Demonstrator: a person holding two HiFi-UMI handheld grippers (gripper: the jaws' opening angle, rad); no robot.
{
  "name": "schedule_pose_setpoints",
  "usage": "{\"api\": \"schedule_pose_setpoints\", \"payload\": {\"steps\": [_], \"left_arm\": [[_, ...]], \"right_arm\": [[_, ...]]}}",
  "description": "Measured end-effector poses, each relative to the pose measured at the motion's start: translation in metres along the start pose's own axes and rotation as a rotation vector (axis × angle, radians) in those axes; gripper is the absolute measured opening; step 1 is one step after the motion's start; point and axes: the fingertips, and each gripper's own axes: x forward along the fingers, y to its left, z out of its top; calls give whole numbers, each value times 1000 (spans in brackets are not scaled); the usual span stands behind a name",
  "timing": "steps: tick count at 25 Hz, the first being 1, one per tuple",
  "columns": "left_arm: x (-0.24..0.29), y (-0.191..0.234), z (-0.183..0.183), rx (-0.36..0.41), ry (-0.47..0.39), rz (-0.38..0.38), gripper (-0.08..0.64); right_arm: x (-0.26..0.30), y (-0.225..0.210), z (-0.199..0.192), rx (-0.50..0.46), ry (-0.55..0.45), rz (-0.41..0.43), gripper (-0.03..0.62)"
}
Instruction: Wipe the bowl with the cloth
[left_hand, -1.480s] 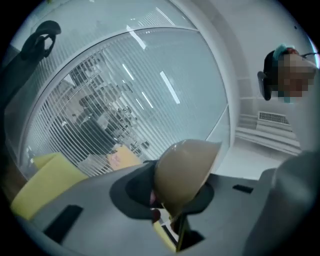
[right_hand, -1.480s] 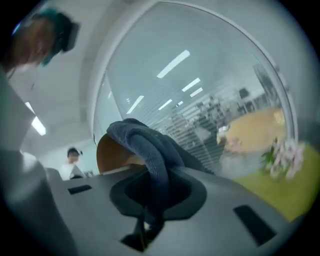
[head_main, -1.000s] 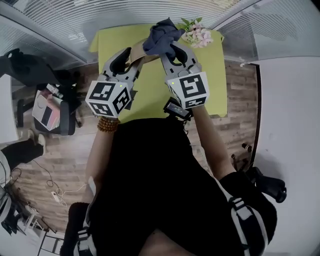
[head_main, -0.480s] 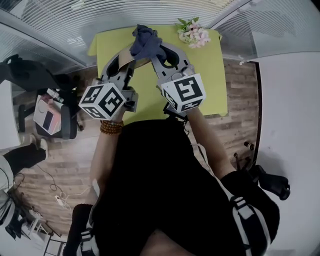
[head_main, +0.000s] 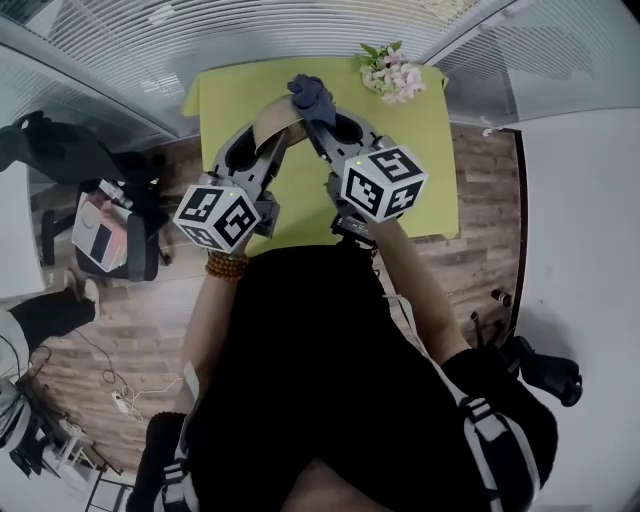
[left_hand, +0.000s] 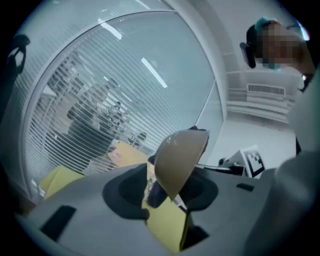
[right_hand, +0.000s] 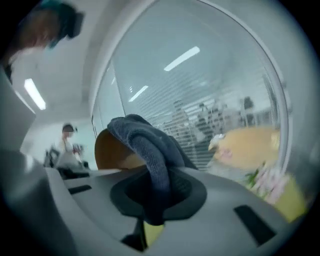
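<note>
Head view vs a second back: shifted cloth, pinched tight in right gripper, from over the bowl to its far rim; now spreading left gripper jaws with bowl wall between them, probably regripping mid-wipe.

Inventory at your station: you have one bowl, one cloth, one green table and one bunch of pink-and-white flowers. You wear one bead bracelet.

Tan bowl tilted, dark-blue cloth bunched
</note>
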Motion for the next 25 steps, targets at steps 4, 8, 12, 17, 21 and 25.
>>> {"api": "schedule_pose_setpoints", "payload": {"steps": [4, 8, 12, 17, 21, 25], "left_arm": [[-3, 2, 6, 343, 109, 134, 158], [0, 5, 11, 368, 128, 215, 80], [-6, 16, 24, 12, 13, 169, 52], [-12, 20, 32, -95, -93, 160, 63], [-15, 18, 39, -156, -158, 148, 66], [-17, 19, 40, -359, -244, 87, 67]], "right_arm": [[-10, 4, 22, -755, 36, -236, 35], [-7, 26, 28, -1059, 51, -309, 34], [-7, 38, 36, -893, -49, -298, 29], [0, 23, 23, -438, -75, -253, 31], [-3, 18, 22, -213, -115, -245, 37], [-3, 15, 17, 97, -143, -174, 34]]}}
